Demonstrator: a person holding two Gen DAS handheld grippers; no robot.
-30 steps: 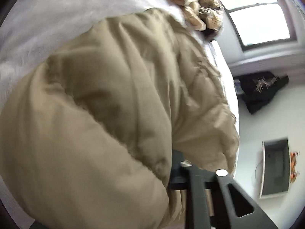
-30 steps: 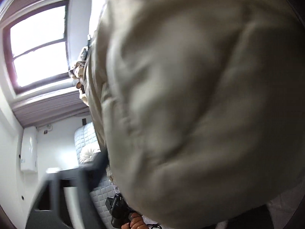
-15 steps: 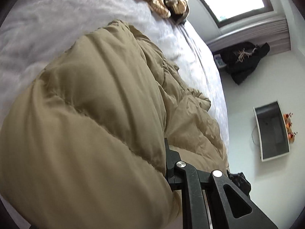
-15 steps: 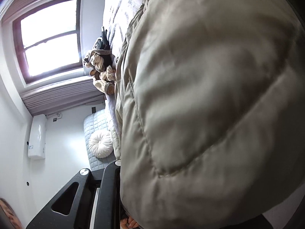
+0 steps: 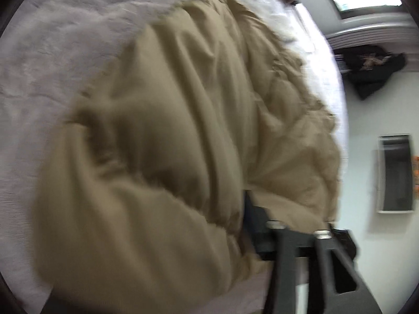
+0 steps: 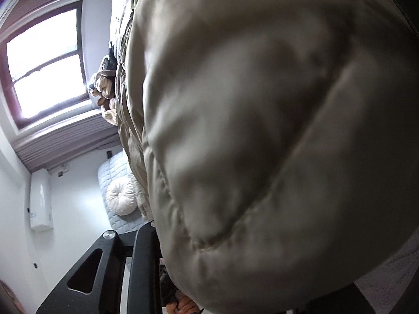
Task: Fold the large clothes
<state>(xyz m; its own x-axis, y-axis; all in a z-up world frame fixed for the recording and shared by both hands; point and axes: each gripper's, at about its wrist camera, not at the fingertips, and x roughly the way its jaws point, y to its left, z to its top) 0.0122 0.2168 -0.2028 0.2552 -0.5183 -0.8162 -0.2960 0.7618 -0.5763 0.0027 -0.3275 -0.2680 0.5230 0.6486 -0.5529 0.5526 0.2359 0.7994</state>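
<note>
Here, tan jacket (image 5: pixel 183 130) overhanging bed (image 5: pixel 52 65) edge

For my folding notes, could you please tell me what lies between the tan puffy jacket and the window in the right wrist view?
A bundle of brown and cream clothes lies between the tan puffy jacket and the window.

The puffy, quilted tan padded jacket (image 5: pixel 183 136) lay bunched on the pale bed, filling the frame's centre (stitched seams showing), its crumpled edge trailing toward the right.
</note>
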